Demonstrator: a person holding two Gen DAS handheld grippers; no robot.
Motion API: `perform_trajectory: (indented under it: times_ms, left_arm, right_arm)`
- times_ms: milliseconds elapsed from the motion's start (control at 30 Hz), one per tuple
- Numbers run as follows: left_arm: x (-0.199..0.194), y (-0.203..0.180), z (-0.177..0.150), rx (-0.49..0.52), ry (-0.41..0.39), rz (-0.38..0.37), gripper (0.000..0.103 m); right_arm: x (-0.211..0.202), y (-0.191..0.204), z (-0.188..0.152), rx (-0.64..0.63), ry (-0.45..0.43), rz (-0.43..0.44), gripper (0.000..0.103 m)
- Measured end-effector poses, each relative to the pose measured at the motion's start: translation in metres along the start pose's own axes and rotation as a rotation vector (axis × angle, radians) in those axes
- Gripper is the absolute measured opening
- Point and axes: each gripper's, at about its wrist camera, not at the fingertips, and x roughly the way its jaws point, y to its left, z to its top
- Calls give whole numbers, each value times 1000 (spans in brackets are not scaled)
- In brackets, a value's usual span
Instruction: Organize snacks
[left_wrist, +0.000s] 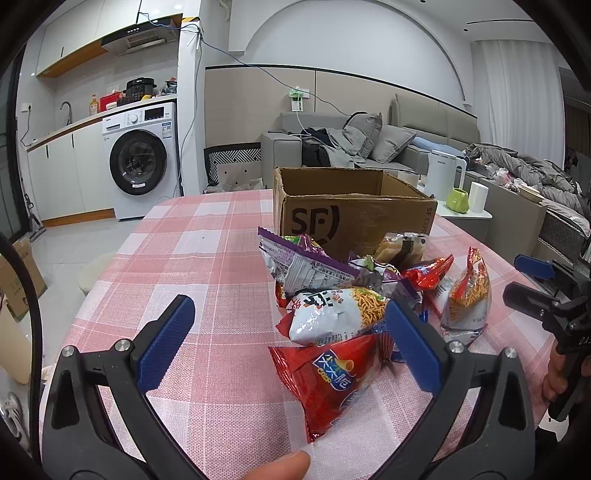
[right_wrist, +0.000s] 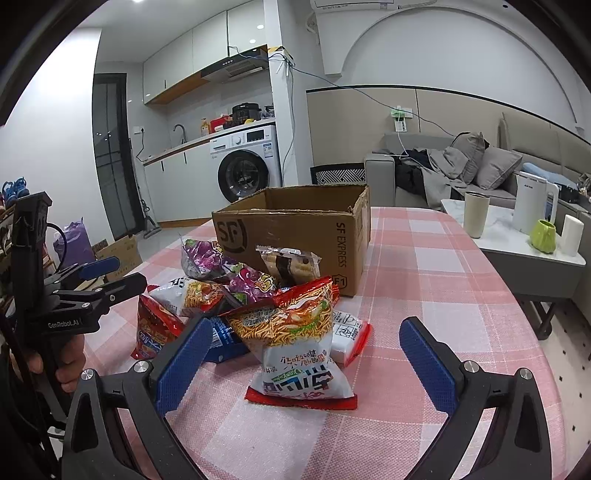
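- A white washing machine (left_wrist: 139, 162) stands built in under a pale kitchen counter (left_wrist: 92, 120), left of centre in the left wrist view.
- On that counter sit a curved tap (left_wrist: 66, 110) and a black cooker (left_wrist: 139, 88); a range hood (left_wrist: 142, 37) hangs above, under white wall cabinets (right_wrist: 184, 55).
- A grey sofa (left_wrist: 332, 147) with cushions and strewn clothes runs along a beige-panelled wall (left_wrist: 258, 96) at centre right.
- A white arch (left_wrist: 351, 40) curves over the paneling.
- Sheer white curtains (left_wrist: 517, 81) hang at upper right.
- A marble-topped side table (right_wrist: 509, 236) carries a white kettle (right_wrist: 532, 206) and a green mug (right_wrist: 543, 236).
- The floor (left_wrist: 77, 240) is pale grey tile.
- Recessed ceiling spots (right_wrist: 260, 26) light the kitchen.
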Motion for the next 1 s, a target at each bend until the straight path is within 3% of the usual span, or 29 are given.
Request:
perform_trajectory:
  times_ms: [1000]
  left_arm:
    - [1,0,0,2,4,1,103]
  right_arm:
    - [2,-1,-2,3,6,4,103]
